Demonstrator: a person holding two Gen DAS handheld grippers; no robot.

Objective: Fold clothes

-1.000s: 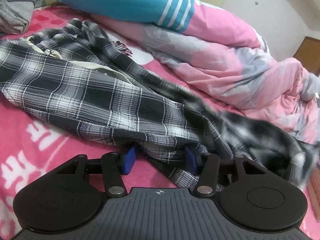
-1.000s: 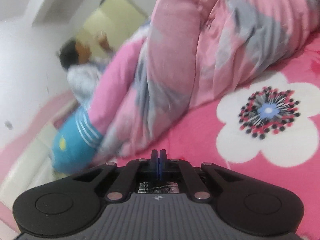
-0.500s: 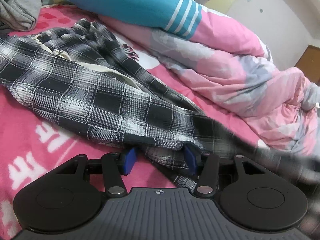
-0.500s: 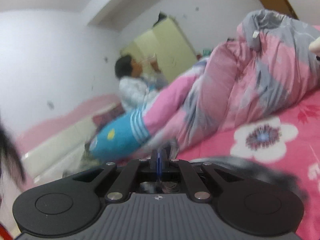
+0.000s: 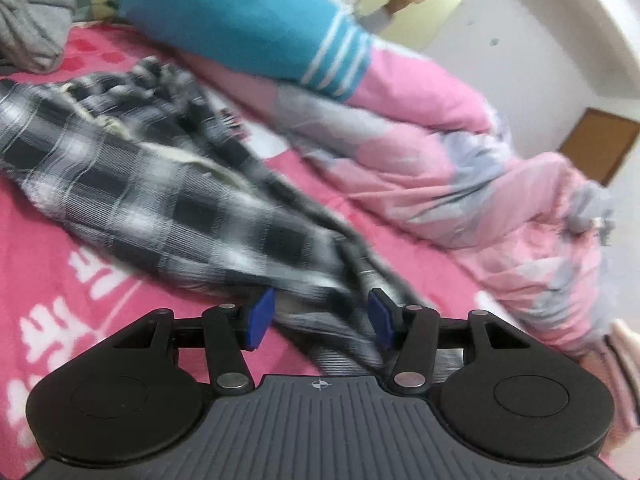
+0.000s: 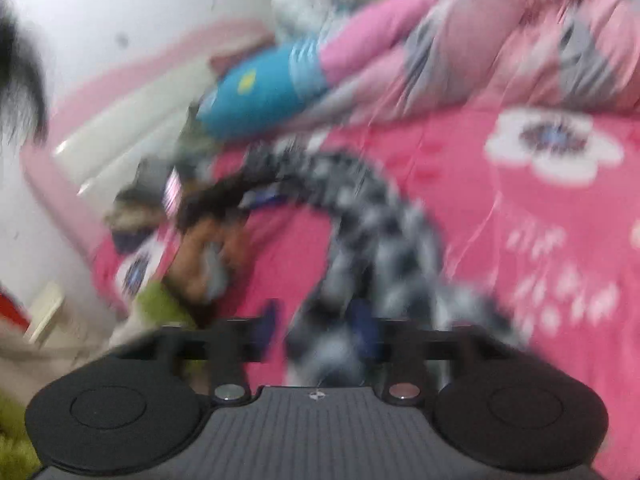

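A black-and-white plaid garment [image 5: 160,196] lies crumpled across the pink bed sheet [image 5: 60,280]. My left gripper [image 5: 318,318] is open, its blue pads either side of a fold of the plaid cloth that runs between them. In the blurred right wrist view the plaid garment [image 6: 372,216] stretches away from my right gripper [image 6: 316,332], which is open with the cloth between its blue pads. A hand in a green sleeve [image 6: 208,256] is at the left.
A pink and grey quilt [image 5: 460,168] is heaped along the far side of the bed, with a blue striped cushion [image 5: 248,16] on it. Grey clothing [image 5: 28,20] is piled at the far left. A brown door [image 5: 600,144] stands at the right.
My right gripper was shut on the plaid cloth and now stands open, swung down toward the bed. The left view has shifted slightly; its jaws stay open.
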